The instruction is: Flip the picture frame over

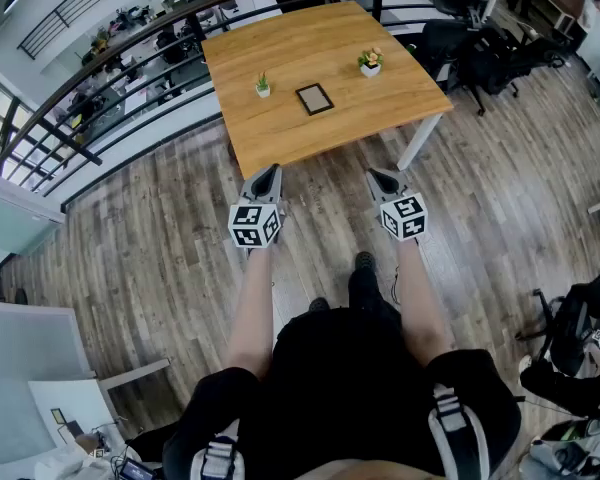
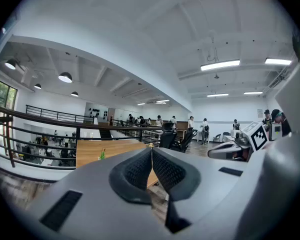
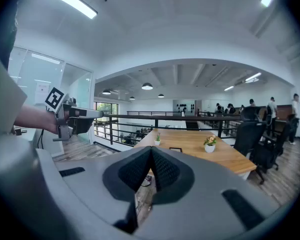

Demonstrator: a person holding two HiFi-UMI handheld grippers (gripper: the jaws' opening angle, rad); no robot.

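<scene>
Two grippers (image 1: 268,175) (image 1: 382,178) shut; frame (image 1: 314,98) well ahead, seemingly flat

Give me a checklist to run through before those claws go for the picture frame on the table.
1. The picture frame lies flat on the table: ok.
2. Claws open to grasp: not ok; left claw and right claw are shut, empty.
3. Claws at the frame: not ok; both hang short of the table.
4. Room around frame: ok; green plant and flowering plant stand apart from it.
5. Which face is up: cannot tell.
</scene>
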